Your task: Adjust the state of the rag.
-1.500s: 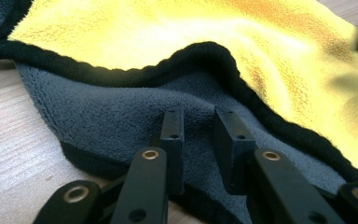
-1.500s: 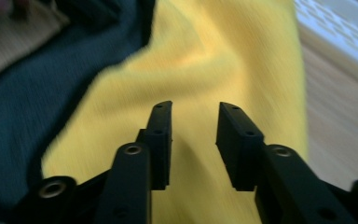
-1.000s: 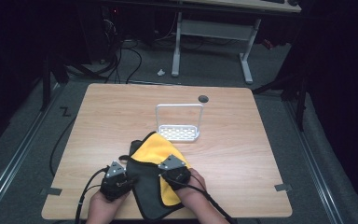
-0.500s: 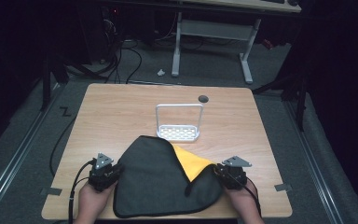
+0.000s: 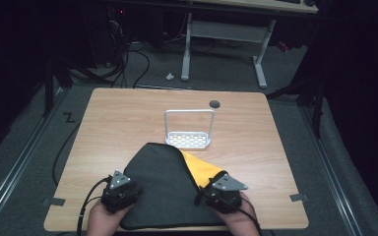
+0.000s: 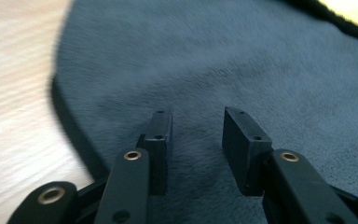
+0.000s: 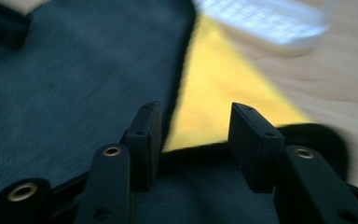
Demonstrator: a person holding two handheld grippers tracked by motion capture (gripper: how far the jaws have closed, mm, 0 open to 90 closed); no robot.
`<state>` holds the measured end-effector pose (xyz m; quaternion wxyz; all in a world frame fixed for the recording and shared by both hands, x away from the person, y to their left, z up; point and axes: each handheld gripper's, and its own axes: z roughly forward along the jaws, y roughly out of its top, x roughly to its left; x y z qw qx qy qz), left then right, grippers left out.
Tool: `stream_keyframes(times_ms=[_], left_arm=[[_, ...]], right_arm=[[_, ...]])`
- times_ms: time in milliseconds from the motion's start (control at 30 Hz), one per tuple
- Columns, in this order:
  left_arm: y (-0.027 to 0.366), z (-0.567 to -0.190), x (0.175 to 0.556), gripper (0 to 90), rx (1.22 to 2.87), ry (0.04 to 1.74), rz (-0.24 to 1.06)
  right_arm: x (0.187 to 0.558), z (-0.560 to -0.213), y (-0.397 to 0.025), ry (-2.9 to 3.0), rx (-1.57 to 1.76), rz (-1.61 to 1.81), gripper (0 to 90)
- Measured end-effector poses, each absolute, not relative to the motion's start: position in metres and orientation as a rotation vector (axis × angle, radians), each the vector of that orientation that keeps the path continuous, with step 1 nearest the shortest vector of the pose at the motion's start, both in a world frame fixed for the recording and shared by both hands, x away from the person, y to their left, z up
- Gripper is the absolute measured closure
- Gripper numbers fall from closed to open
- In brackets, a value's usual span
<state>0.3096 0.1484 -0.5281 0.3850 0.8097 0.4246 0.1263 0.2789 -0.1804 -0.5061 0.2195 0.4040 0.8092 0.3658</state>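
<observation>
Lying flat on the table (image 5: 128,118), the cloth (image 5: 162,191) spreads dark grey just in front of the white rack (image 5: 189,129), its far tip almost touching the rack's base. A yellow patch (image 5: 202,168) of the cloth's other face shows at its right, where a corner is folded over. The cloth's near edge runs to the table's front edge, where the hands partly cover it.

Left gripper (image 6: 198,135) hovers over the cloth's left part, well to the near left of the rack; its jaws stand apart with nothing between them but the grey pile below. Whether the tips touch the cloth cannot be told. Right gripper (image 7: 193,140) sits to the near right of the rack, jaws likewise apart, straddling the line where grey meets yellow; nothing is pinched.

Both gripper views are blurred, and the rack in the right one is a pale smear cut off at the top. A black mark (image 5: 69,117) on the table left of the rack looks like a Z; no other writing can be read.
</observation>
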Motion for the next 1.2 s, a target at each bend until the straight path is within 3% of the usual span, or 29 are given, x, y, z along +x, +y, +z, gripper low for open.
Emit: stream_keyframes(times_ms=[100,133,167,200,267,433,567,733,967,1100,1200], left_arm=[[0.146,-0.530,0.308,63.3,2.084,1.040,0.360],[0.146,-0.530,0.308,63.4,2.083,1.034,0.361],[0.146,-0.530,0.308,63.5,2.083,1.034,0.361],[0.147,-0.530,0.308,63.5,2.079,1.037,0.354],[0.148,-0.530,0.308,63.5,2.077,1.039,0.351],[0.148,-0.529,0.301,63.8,2.076,1.039,0.306],[0.145,-0.528,0.296,63.8,2.096,1.020,0.311],[0.146,-0.529,0.298,64.2,2.083,1.013,0.279],[0.155,-0.524,0.304,57.4,2.038,1.008,0.337],[0.159,-0.530,0.317,59.5,2.020,1.067,0.327],[0.157,-0.531,0.314,60.1,2.026,1.066,0.327]], right_arm=[[0.289,-0.524,-0.170,2.300,1.117,0.867,61.3],[0.290,-0.525,-0.171,2.296,1.124,0.882,70.9],[0.290,-0.525,-0.171,2.296,1.124,0.882,70.9],[0.288,-0.522,-0.172,2.281,1.112,0.848,81.6],[0.284,-0.518,-0.174,2.271,1.107,0.879,82.9],[0.287,-0.495,-0.196,2.136,1.117,0.908,82.5],[0.338,-0.489,-0.237,2.012,1.248,0.826,77.2],[0.382,-0.499,-0.261,1.928,1.386,0.736,64.2],[0.353,-0.480,-0.255,1.960,1.310,0.841,64.4],[0.331,-0.495,-0.245,1.978,1.266,0.845,61.7],[0.322,-0.488,-0.245,1.936,1.247,0.893,59.1]])
